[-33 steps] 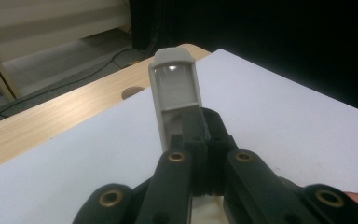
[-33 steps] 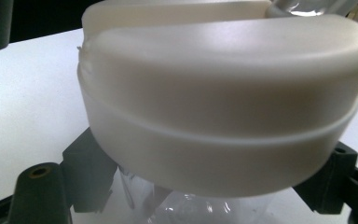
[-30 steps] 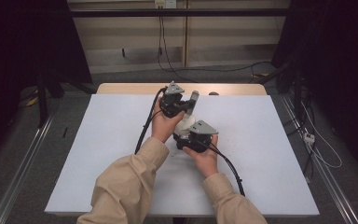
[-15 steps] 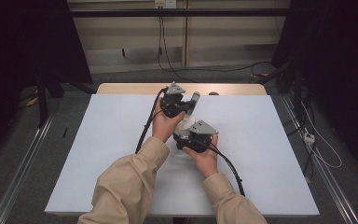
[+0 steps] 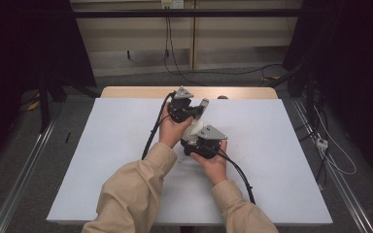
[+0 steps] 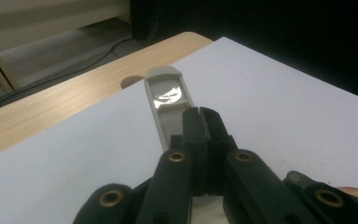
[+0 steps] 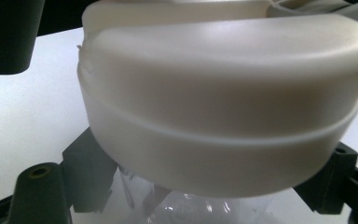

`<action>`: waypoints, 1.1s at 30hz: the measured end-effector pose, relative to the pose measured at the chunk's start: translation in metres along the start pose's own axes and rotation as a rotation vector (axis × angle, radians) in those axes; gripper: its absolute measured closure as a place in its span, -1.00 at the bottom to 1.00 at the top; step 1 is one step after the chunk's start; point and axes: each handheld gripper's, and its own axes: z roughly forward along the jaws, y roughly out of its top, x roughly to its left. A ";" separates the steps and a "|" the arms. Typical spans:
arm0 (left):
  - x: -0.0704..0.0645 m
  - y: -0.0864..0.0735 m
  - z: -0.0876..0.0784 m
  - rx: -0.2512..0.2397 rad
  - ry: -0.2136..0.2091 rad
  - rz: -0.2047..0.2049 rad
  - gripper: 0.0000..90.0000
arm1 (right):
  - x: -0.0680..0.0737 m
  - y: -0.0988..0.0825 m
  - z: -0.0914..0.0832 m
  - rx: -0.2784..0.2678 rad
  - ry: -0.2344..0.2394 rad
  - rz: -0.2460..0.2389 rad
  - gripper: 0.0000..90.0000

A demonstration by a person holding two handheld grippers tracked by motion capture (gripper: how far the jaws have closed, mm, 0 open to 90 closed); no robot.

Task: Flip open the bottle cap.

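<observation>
Both hands meet over the middle of the white desk [image 5: 281, 160], a little toward its far side. The left tool [image 5: 194, 112] sits farther away, its jaws pointing to the far right; in the left gripper view [image 6: 203, 122] they stand pressed together, clamped on the near end of a flat grey handle [image 6: 168, 100] that runs on toward the far edge, where a strip of bare wood [image 6: 51, 105] shows beyond the white sheet. A shiny patch lies in the handle's recessed tip.

The right tool [image 5: 198, 141] is nearer and just right of the left one, topped by its grey three-cornered plate, with a black cable [image 5: 240, 174] trailing back past the sleeve. Between the two tools in the high view is a small off-white rounded thing [image 5: 193, 130] — in the right gripper view it looms as a cream plastic cap [image 7: 223, 102] with a ridge around it, and clear plastic [image 7: 186, 205] shows beneath it, between the black jaws. The jaws are nearly closed, gripping that clear part — what the whole thing is I cannot tell
</observation>
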 end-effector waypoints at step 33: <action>0.001 0.004 -0.012 -0.014 -0.011 -0.027 0.70 | -0.001 0.000 -0.002 0.016 -0.006 0.020 -0.63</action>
